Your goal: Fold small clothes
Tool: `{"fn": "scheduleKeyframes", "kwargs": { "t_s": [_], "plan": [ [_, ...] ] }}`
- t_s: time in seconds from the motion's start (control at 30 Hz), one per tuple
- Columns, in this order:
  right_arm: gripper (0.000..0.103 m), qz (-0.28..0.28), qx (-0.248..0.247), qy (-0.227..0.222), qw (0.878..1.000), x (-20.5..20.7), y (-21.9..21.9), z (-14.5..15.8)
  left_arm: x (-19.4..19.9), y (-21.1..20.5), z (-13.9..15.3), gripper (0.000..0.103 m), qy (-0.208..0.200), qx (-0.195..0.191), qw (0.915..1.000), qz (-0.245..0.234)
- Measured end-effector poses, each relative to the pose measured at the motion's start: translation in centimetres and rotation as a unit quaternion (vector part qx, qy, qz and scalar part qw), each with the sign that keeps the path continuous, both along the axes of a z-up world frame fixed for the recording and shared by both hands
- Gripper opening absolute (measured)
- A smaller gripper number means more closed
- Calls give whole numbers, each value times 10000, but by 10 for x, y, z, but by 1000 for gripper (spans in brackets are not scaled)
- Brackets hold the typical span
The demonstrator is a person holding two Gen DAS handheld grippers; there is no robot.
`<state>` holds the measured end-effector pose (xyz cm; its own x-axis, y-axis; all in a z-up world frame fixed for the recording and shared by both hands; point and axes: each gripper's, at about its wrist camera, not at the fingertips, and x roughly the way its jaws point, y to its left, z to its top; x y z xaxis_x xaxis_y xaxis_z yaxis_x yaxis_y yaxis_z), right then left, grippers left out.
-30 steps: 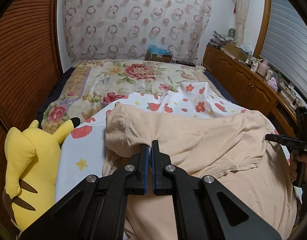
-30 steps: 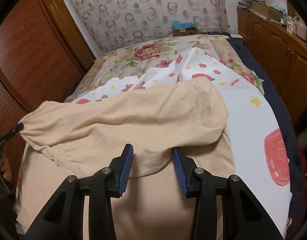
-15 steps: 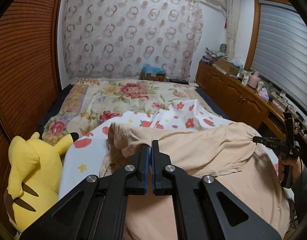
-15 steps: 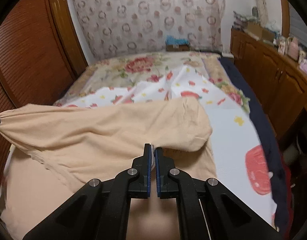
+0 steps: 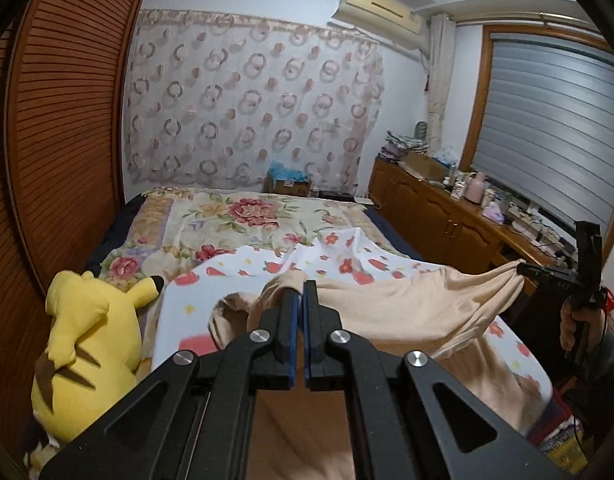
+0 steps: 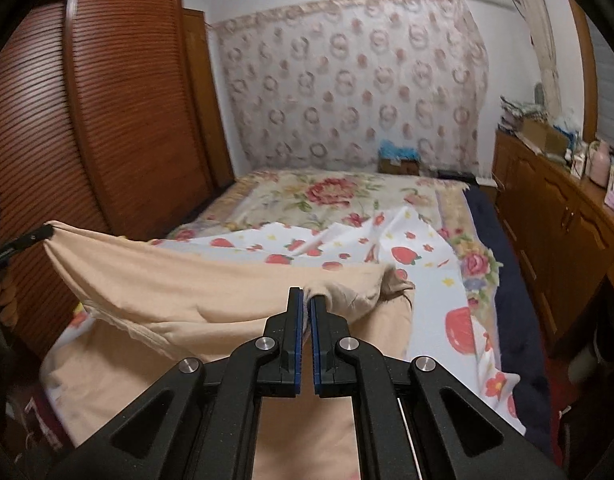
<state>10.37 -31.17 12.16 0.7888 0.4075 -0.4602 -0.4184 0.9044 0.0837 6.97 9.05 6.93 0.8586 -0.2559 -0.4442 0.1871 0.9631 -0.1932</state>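
Note:
A beige garment (image 5: 403,312) hangs stretched between my two grippers above the bed. My left gripper (image 5: 300,292) is shut on one corner of the garment. My right gripper (image 6: 306,298) is shut on the other corner of the beige garment (image 6: 179,292). The right gripper also shows at the right edge of the left wrist view (image 5: 525,270), and the left gripper at the left edge of the right wrist view (image 6: 47,233), each pinching the cloth. The garment's lower part drapes down toward me.
The bed carries a white strawberry-print sheet (image 5: 339,264) and a floral quilt (image 5: 243,216) further back. A yellow plush toy (image 5: 83,344) lies on the bed's left side. A wooden wardrobe (image 6: 107,120) stands on the left and a cluttered wooden cabinet (image 5: 447,216) on the right.
My right gripper has shut on the garment. Both grippers have lifted it up off the bed and pulled it taut between them.

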Motion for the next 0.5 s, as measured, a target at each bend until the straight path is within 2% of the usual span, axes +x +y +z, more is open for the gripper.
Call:
{"fn": "scheduleKeyframes", "kwargs": {
  "t_s": [0.17, 0.3, 0.37, 0.5],
  "plan": [
    [3, 255, -116, -31, 9996, -50, -21, -8, -50, 2, -10, 2, 122, 17, 9999, -82],
    [3, 395, -171, 108, 9990, -89, -36, -24, -78, -2, -30, 2, 284, 214, 9994, -46],
    [3, 429, -150, 296, 9985, -98, -42, -39, -85, -2, -48, 2, 507, 215, 9985, -27],
    [3, 405, -131, 776, 9961, -97, -45, -88, -89, 2, -86, 2, 980, 109, 9951, 49]
  ]
}}
